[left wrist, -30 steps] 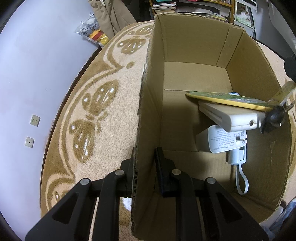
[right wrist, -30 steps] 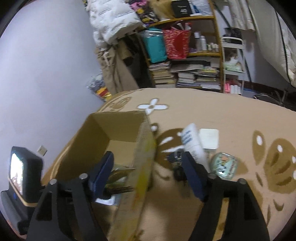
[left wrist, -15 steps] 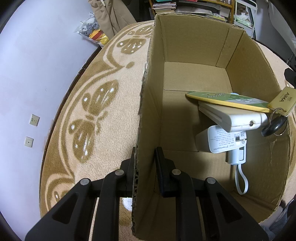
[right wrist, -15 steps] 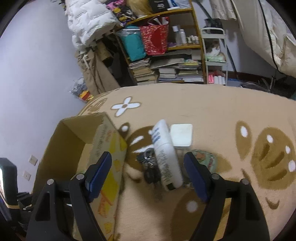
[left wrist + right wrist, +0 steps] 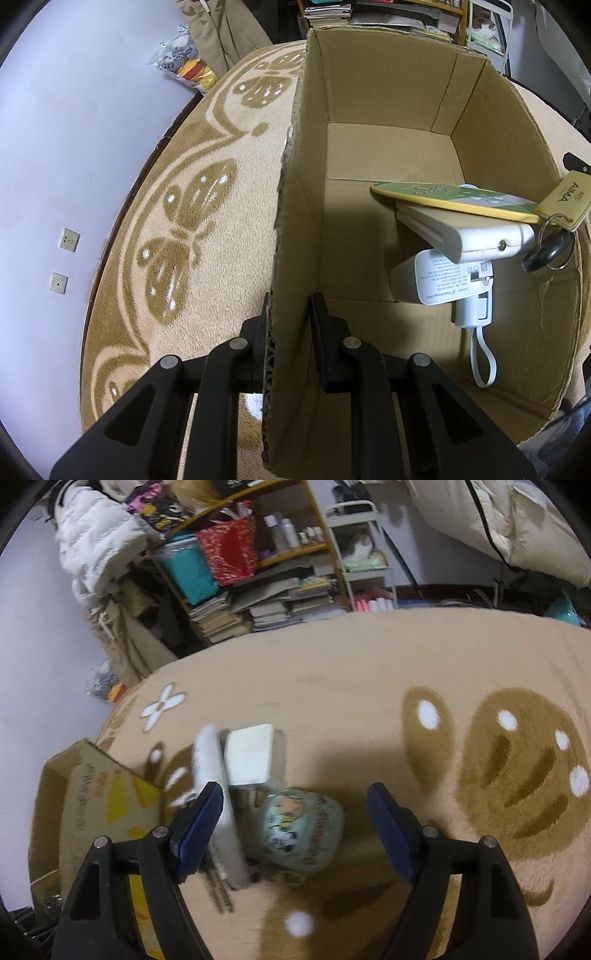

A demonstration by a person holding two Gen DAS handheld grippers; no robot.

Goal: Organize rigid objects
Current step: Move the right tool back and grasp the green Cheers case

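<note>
Packing under way: box (image 5: 388, 155) wall clamped in left claw (image 5: 290, 317); remote (image 5: 454, 201), charger (image 5: 443, 273), keys (image 5: 550, 247) inside. Right claw (image 5: 295, 808) apart over tin (image 5: 301, 830), tube (image 5: 216, 775), white block (image 5: 249, 755) on rug (image 5: 369, 686).

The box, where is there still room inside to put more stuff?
The cardboard box floor is bare at the far end and along the wall the left tool clamps. The near right side is crowded: yellow remote, white remote, charger, keys.
</note>
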